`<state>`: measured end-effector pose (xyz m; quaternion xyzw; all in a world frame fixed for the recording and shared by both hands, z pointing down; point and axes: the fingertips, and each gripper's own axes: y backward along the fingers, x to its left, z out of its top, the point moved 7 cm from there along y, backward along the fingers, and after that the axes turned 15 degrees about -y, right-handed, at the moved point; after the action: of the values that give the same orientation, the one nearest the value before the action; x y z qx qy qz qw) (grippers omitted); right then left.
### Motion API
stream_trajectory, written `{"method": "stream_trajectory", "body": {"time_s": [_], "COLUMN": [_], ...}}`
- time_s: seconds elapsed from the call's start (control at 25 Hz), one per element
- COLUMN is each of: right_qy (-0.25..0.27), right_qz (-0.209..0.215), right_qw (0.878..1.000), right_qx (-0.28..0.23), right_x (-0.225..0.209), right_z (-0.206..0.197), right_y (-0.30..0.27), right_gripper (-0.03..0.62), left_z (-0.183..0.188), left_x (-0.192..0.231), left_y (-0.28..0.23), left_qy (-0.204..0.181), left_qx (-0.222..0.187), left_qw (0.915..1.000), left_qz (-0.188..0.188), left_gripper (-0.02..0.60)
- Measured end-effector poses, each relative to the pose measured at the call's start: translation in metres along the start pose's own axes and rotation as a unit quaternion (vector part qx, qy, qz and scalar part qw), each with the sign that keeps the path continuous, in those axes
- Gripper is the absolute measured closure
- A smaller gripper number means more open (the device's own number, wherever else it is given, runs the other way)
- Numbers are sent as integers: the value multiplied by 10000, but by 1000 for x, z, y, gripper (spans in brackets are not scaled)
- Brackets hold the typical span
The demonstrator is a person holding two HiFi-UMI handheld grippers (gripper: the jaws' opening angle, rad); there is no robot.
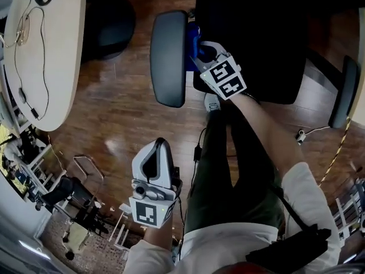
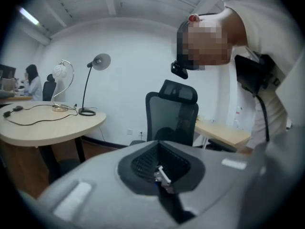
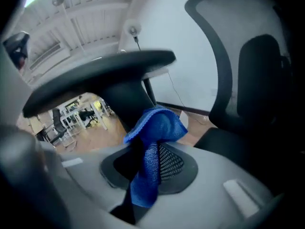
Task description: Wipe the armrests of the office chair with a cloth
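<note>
The black office chair stands in front of me, its near armrest pad at centre and its other armrest at the right edge. My right gripper is shut on a blue cloth, held against the inner side of the near armrest, beside the seat. In the right gripper view the cloth bunches out of the right gripper, just under the armrest pad. My left gripper hangs back near my body, away from the chair. In its own view the left gripper is shut with nothing in it.
A round beige table with cables stands at the left, a dark chair base beside it. My legs stand close behind the seat. The left gripper view shows another office chair, a desk lamp and a seated person.
</note>
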<state>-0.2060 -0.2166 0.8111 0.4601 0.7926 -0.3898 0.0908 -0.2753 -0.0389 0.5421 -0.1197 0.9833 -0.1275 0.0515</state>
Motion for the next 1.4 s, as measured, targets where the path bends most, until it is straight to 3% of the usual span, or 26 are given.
{"method": "stream_trajectory", "body": {"time_s": [0.12, 0.24, 0.32, 0.4, 0.44, 0.52, 0.6, 0.68, 0.88, 1.0, 1.04, 1.12, 1.28, 1.4], "right_qy": [-335, -720, -805, -1022, -1225, -1669, -1974, -2055, -1717, -1768, -1858, -2047, -2414, -2351], "right_qz": [-563, -682, -605, -741, -1006, -1973, -3042, -3728, -4456, -4634, -4653, -4646, -4478, -4307], "right_qw": [9955, 9922, 9947, 9887, 9783, 9420, 8979, 8653, 8175, 7936, 7906, 7966, 8316, 8525], "right_qx": [690, 754, 194, -813, -1337, -2142, -2494, -2646, -3220, -3524, -3521, -3281, -2228, -1801], "right_x": [-52, -79, -70, -52, -46, -50, -71, -100, -160, -178, -187, -214, -278, -286], "right_z": [-21, -21, -10, 3, 4, -17, -57, -88, -106, -104, -106, -114, -141, -138], "right_y": [-43, -56, -19, 54, 100, 197, 280, 330, 349, 344, 341, 329, 291, 279], "right_gripper": [517, 517, 519, 519, 519, 519, 519, 519, 519, 519, 519, 519, 519, 519], "left_z": [-4, -5, -1, 7, 13, 25, 33, 40, 56, 62, 61, 57, 42, 30], "left_x": [-6, -12, -18, -21, -22, -31, -49, -71, -112, -126, -128, -127, -116, -101], "left_y": [-4, -9, -11, -23, -33, -60, -87, -111, -128, -133, -134, -133, -122, -110], "left_qy": [77, -17, -102, -206, -239, -241, -227, -239, -211, -265, -339, -406, -520, -366], "left_qx": [41, -1, -31, -83, -152, -357, -514, -592, -535, -512, -465, -348, -158, -110], "left_qw": [10000, 9999, 9995, 9981, 9968, 9926, 9864, 9797, 9623, 9605, 9612, 9630, 9679, 9761], "left_qz": [-29, -130, -307, -581, -746, -1135, -1542, -1898, -2658, -2722, -2698, -2640, -2455, -2141], "left_gripper": [581, 581, 581, 581, 581, 581, 581, 581, 581, 581, 581, 581, 581, 580]}}
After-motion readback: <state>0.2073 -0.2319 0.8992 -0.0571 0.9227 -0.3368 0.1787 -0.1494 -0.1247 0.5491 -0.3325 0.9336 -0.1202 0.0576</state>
